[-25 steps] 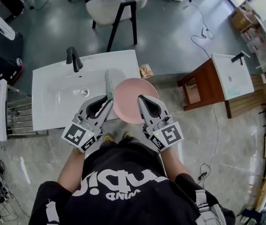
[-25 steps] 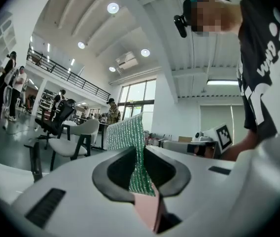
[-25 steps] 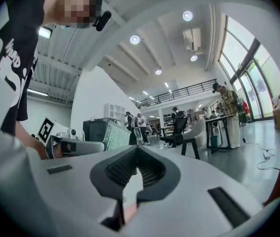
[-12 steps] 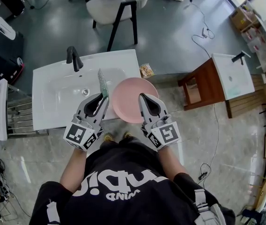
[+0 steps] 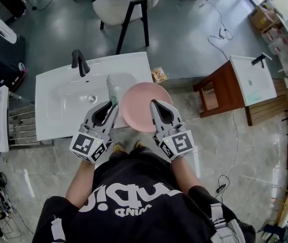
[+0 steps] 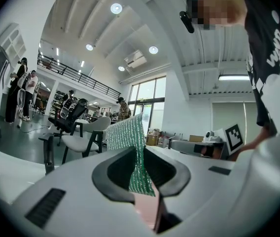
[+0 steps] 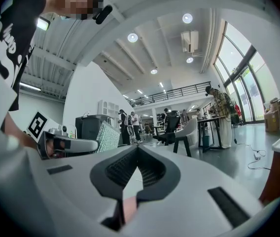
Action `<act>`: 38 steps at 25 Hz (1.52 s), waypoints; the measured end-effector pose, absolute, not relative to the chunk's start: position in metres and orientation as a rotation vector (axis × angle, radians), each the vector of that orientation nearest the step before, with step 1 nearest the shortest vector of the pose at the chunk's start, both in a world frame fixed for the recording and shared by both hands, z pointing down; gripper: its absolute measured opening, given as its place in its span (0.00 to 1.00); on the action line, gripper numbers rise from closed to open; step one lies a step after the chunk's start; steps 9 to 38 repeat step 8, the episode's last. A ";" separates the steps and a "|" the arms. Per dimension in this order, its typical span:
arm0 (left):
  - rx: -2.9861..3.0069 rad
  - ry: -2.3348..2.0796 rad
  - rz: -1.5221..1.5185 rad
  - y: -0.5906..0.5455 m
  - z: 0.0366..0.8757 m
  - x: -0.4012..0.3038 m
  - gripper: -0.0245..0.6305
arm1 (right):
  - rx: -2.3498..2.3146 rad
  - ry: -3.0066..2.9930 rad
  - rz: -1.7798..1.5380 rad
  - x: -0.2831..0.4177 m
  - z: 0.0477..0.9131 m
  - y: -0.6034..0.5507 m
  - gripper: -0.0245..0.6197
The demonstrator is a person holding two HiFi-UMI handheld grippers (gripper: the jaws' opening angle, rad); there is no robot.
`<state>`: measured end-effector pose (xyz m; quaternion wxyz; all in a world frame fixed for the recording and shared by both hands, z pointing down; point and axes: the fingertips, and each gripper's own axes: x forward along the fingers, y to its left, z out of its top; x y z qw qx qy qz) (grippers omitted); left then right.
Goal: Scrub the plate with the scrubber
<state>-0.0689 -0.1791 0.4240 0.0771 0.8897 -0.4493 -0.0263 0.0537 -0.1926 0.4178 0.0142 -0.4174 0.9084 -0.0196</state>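
A: Right, tongs first. Left gripper (image 5: 112, 105)?

B: Jaws clamped narrow on the scrubber (image 5: 112, 89), a green mesh pad. It stands on edge out of the jaw tips, pointing to the far side. Its own view shows the mesh pinched between both pads.

A: Right gripper (image 5: 154, 106)?

B: Closed tight. A pink strip sits in the slit between its jaws in its own view, and from the head view the tips meet the near right rim of the plate (image 5: 141, 104). So it grips the plate by the rim.

A: Where is the plate?

B: Pink, round, held roughly level at the right end of the sink (image 5: 50, 116). Its left part overlaps the white counter; its right part hangs over the floor (image 5: 200, 151).

A: Scrubber against plate?

B: Just beside the plate's left rim. Contact cannot be told from any view.

A: Surroundings?

B: Black faucet (image 5: 79, 63) at the far edge of the sink, drain (image 5: 92, 99) in the basin left of the scrubber. White chair (image 5: 125, 6) on the far side. Wooden stand (image 5: 220, 91) well to the right. Both grippers point level, side by side, near the person's black shirt (image 5: 134, 196).
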 end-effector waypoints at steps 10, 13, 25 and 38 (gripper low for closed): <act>2.652 -1.348 -0.076 -0.180 0.426 -0.069 0.15 | -1.301 2.846 -0.054 0.053 0.420 -0.192 0.07; 2.652 -1.348 -0.076 -0.180 0.426 -0.069 0.15 | -1.301 2.846 -0.054 0.053 0.420 -0.192 0.07; 2.652 -1.348 -0.076 -0.180 0.426 -0.069 0.15 | -1.301 2.846 -0.054 0.053 0.420 -0.192 0.07; 2.652 -1.348 -0.076 -0.180 0.426 -0.069 0.15 | -1.301 2.846 -0.054 0.053 0.420 -0.192 0.07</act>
